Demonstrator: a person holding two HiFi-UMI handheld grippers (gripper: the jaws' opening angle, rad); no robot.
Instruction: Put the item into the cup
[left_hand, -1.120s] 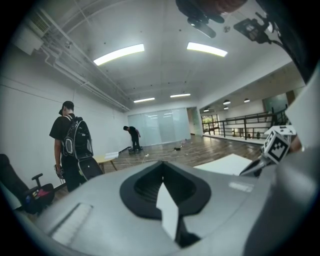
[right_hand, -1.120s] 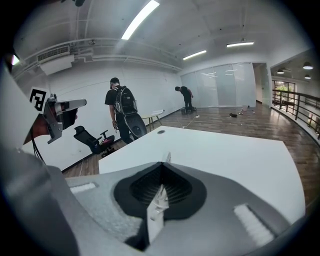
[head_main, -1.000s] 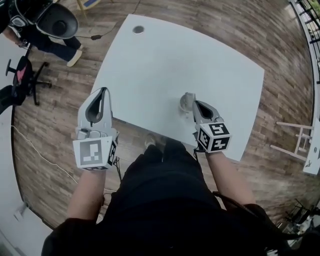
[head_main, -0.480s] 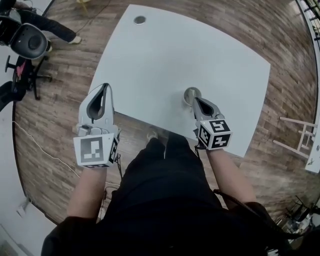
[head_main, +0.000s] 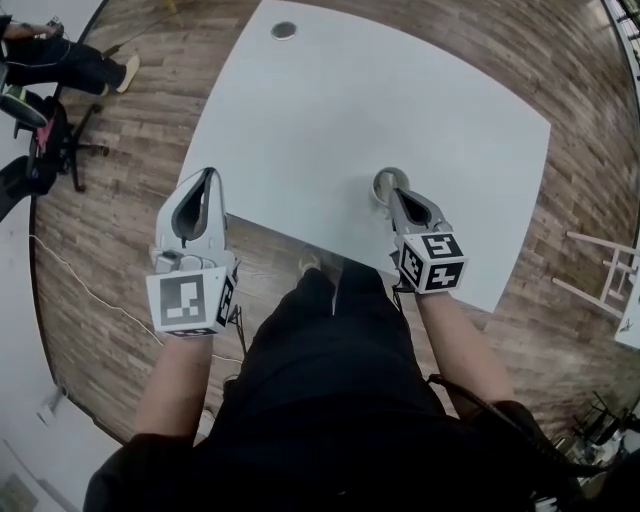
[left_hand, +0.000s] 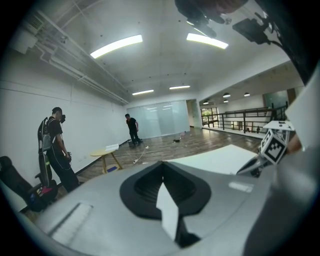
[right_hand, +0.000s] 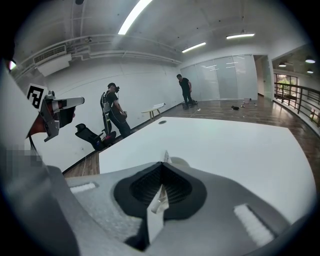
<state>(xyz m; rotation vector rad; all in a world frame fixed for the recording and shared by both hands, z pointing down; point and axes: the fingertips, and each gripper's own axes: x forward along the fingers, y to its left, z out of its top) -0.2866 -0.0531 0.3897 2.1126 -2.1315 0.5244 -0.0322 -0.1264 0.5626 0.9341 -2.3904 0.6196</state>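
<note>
Here, my right gripper (right_hand: 161, 167) is clamped on the item (right_hand: 164, 157), a thin pale sliver whose kind I cannot tell. Its tip protrudes just past the jaws, with its long axis running along them, away from me and downward. Just beyond and below that tip stands the cup (head_main: 383, 177), upright with its mouth open, close to the near edge of the white table (head_main: 330, 110). My left gripper (head_main: 208, 178), jaws together on nothing, hangs well apart to the left, off the table's edge, so the right is the nearer.
</note>
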